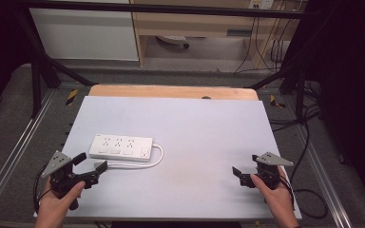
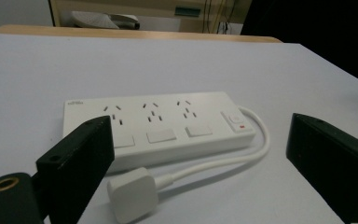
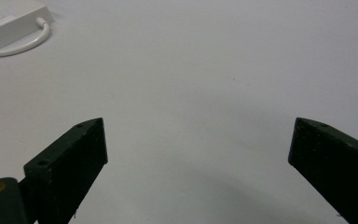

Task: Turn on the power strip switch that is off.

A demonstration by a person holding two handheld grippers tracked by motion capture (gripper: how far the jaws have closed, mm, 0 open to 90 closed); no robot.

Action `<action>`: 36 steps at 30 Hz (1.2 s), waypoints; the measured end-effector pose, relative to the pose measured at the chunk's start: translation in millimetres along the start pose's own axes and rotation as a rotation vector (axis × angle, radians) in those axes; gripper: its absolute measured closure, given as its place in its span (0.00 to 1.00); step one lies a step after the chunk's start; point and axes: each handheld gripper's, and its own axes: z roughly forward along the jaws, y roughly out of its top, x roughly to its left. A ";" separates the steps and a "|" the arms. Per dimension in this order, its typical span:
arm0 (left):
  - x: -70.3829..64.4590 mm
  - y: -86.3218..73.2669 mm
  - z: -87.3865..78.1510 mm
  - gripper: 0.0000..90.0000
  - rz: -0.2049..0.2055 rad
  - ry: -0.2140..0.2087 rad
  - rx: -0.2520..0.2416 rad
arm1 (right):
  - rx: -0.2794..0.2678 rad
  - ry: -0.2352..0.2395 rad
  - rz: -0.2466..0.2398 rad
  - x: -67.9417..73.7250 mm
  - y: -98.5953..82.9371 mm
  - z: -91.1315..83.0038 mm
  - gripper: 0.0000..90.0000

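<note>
**Both grippers held open near a white power strip**

A white power strip (image 1: 120, 147) is lying on the left part of the pale table (image 1: 195, 128), its cord (image 1: 145, 165) looped around to a plug (image 2: 133, 193) just beside its near edge. The left gripper (image 1: 91, 164) is being held near the plug, jaws spread wide. The right gripper (image 1: 245, 172) is being held well apart at the near right, jaws also wide open and holding nothing.

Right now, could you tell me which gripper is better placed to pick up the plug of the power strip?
Left, I'd judge. The left gripper stands open with the plug lying between its jaws, just short of the power strip. The right gripper, also open, hovers over bare table far across.
</note>
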 end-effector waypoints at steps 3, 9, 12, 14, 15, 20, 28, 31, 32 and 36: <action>0.6 5.8 1.4 0.10 -0.005 0.005 -0.006 | 0.002 -0.001 0.003 -0.1 0.0 0.2 0.06; -2.6 23.3 7.8 0.10 0.016 0.016 0.010 | 0.007 -0.007 0.006 -0.6 -0.2 0.3 0.05; -4.6 28.8 13.0 0.10 0.021 0.023 0.022 | 0.009 -0.009 0.015 -1.1 -0.3 0.9 0.05; -5.4 31.3 18.2 0.10 0.031 0.022 0.031 | 0.015 -0.009 0.014 -1.3 -0.6 1.0 0.05; -5.4 31.3 18.2 0.10 0.031 0.022 0.031 | 0.015 -0.009 0.014 -1.3 -0.6 1.0 0.05; -5.9 36.0 29.1 0.09 0.050 0.010 0.026 | 0.014 -0.008 0.018 -1.6 -0.7 -0.1 0.06; -6.0 32.7 36.4 0.10 0.050 0.014 0.022 | 0.020 -0.005 0.013 -2.1 -0.7 0.6 0.05; -3.5 33.3 37.3 0.10 0.046 0.018 0.015 | 0.022 -0.003 0.021 -2.1 -0.6 0.5 0.05; -3.0 33.3 37.6 0.10 0.043 0.020 0.011 | 0.022 -0.003 0.023 -2.1 -0.5 0.6 0.05; -1.9 33.3 38.8 0.11 0.040 0.015 0.008 | 0.025 -0.005 0.023 -2.1 -0.2 1.2 0.05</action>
